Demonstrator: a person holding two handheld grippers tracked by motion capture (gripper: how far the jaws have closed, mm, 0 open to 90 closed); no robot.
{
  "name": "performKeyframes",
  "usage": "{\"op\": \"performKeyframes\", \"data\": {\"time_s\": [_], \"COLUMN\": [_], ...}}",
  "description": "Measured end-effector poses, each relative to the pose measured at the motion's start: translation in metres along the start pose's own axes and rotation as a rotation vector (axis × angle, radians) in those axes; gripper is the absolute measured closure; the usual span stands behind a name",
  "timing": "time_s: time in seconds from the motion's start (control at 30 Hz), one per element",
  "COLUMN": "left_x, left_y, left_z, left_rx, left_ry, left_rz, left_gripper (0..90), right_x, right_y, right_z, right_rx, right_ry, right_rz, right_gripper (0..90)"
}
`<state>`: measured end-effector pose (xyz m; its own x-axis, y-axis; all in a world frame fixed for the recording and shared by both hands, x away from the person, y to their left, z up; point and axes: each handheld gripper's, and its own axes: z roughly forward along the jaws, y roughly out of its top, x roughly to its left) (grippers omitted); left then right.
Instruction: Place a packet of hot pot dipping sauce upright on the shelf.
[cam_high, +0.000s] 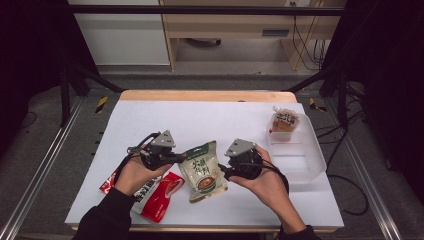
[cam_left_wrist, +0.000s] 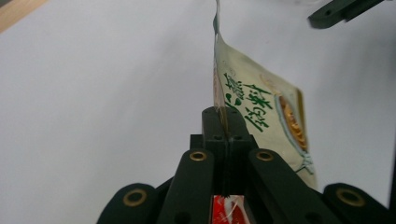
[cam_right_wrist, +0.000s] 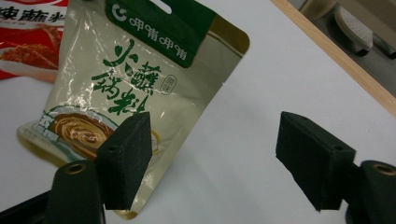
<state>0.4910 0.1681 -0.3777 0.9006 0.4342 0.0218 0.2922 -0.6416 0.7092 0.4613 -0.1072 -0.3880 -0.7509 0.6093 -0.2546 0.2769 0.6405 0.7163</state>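
setting: white sheet over a wood-edged worktop (cam_high: 150, 120), dark floor and pale furniture beyond.
left claw (cam_high: 181, 158): jaws pressed together on the side edge of the cream sauce pouch (cam_high: 203, 171); the left gripper view shows the pouch edge pinched between them (cam_left_wrist: 223, 122).
right claw (cam_high: 223, 171): jaws spread wide with nothing between them, just beside the pouch's other edge; in the right gripper view the pouch (cam_right_wrist: 140, 88) sits behind one jaw and outside the gap.
pouch position: centre front of the worktop, between the two claws, tilted up at the gripped side; whether its lower end rests on the sheet cannot be told.
other items: red packet (cam_high: 160, 192) lying under the left hand; clear tray (cam_high: 310, 160) at the right, with a small wrapped snack (cam_high: 285, 121) at its far end.
step in hand (judgement): pouch secured one-sided, a second hold or a handover being prepared.
next move (judgement): right claw needs the free edge brought into its gap before it clamps.
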Motion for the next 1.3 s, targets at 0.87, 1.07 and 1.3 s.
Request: {"op": "performKeyframes", "data": {"time_s": [0.87,1.07,1.3], "left_x": [-0.030,-0.028,-0.024], "left_y": [0.047,0.046,0.043], "left_z": [-0.013,-0.014,-0.014], "left_rx": [-0.009,-0.006,-0.016], "left_ry": [-0.108,-0.103,-0.089], "left_rz": [0.196,0.198,0.172], "left_gripper": [90.0,90.0,89.1], "right_x": [-0.007,-0.005,-0.004], "right_y": [0.046,0.046,0.051], "right_z": [-0.017,-0.016,-0.016], "right_rx": [0.185,0.210,0.221], "right_ry": [0.223,0.248,0.270], "right_rz": [-0.240,-0.245,-0.244], "right_gripper": [65.1,83.4,90.0]}}
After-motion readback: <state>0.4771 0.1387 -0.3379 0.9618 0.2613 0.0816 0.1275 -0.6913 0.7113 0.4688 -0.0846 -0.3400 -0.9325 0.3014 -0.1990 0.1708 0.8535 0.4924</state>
